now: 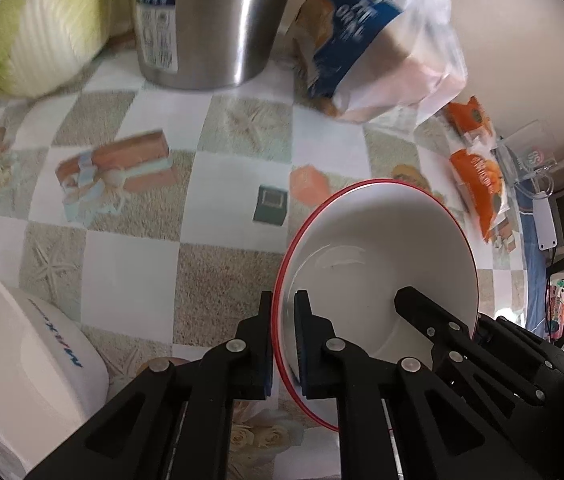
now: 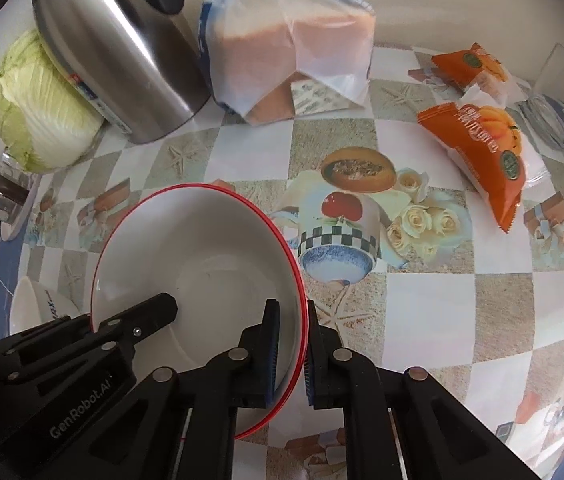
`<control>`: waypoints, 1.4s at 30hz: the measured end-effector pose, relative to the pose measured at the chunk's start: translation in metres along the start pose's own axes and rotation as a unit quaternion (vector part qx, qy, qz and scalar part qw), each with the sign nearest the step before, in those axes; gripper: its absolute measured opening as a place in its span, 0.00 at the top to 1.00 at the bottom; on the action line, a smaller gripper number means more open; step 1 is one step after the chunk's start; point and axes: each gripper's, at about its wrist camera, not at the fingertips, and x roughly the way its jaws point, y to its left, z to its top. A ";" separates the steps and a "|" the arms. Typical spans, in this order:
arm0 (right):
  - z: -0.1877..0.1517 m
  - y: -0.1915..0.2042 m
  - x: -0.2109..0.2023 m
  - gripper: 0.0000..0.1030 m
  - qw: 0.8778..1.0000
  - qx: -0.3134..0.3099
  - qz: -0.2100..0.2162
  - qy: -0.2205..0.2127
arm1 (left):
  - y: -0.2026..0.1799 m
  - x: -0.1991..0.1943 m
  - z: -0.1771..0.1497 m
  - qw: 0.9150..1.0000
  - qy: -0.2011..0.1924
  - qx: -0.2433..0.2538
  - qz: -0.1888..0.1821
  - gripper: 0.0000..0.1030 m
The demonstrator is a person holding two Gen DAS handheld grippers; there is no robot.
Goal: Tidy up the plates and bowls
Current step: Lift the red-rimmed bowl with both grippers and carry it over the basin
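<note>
A white bowl with a red rim (image 1: 378, 248) (image 2: 202, 252) rests on the patterned tablecloth, held from both sides. My left gripper (image 1: 284, 344) is shut on its left rim, one finger outside the wall and one inside. On the opposite rim my right gripper (image 2: 292, 352) is shut as well, its blue pads clamping the wall. Each view also shows the other gripper reaching into the bowl. A second white bowl with blue lettering (image 1: 22, 364) (image 2: 38, 304) sits to the left of the held bowl.
At the back stand a steel kettle (image 1: 214, 20) (image 2: 122, 48), a napa cabbage (image 1: 42, 32) (image 2: 42, 108) and a bagged loaf of bread (image 1: 382, 52) (image 2: 290, 40). Two orange snack packets (image 2: 478, 148) lie to the right. Glassware (image 2: 554, 120) sits at the far right.
</note>
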 end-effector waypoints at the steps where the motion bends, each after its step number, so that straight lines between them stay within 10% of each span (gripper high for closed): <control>1: 0.001 0.000 -0.005 0.89 1.000 0.000 0.001 -0.004 | -0.001 -0.005 0.003 1.000 -0.005 0.003 0.001 0.91; 42: -0.189 0.047 -0.149 0.88 0.994 -0.052 0.022 -0.092 | 0.009 -0.143 -0.198 0.993 -0.112 -0.031 0.024 0.90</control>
